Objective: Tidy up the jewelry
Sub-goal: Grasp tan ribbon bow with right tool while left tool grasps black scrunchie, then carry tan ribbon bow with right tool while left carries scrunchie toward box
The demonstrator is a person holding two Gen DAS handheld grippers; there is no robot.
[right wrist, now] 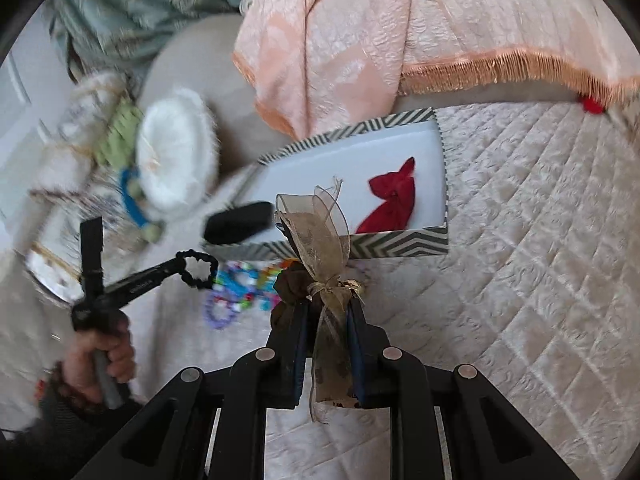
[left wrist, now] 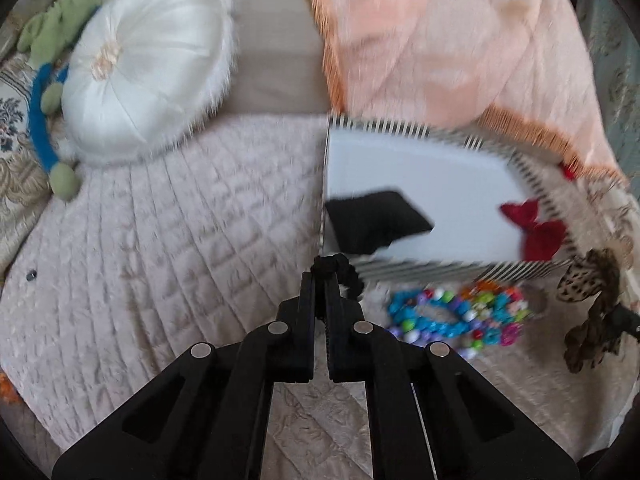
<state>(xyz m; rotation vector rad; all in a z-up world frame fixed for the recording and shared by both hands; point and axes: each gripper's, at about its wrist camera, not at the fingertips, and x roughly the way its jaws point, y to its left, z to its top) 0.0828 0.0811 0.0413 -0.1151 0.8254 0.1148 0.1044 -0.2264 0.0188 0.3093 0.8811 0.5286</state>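
Two grippers: both held over a quilted bedspread point(right wrist: 520, 240), each pinching a hair accessory.
Open room: wide bare quilt lies right of the box in the right wrist view, and left of it in the left wrist view.
Edges: a peach fringed throw point(right wrist: 460, 40) hangs just behind the box; a white round cushion point(left wrist: 148, 80) sits off to one side.
Left gripper point(left wrist: 320, 268): jaws pressed together on a black scrunchie point(right wrist: 198, 270), lifted beside the box's near corner.
Right gripper point(right wrist: 328, 300): jaws clamped on a sheer tan ribbon bow point(right wrist: 320, 224) with a brown scrunchie point(right wrist: 290, 284) bunched at the fingertips, near the box's front wall.
Box point(right wrist: 400, 246): zigzag-patterned walls, white floor.
Box contents: a red bow point(right wrist: 390, 200) and a black pouch point(left wrist: 376, 220).
Loose on the quilt: bright beaded bracelets point(left wrist: 460, 312) just in front of the box.
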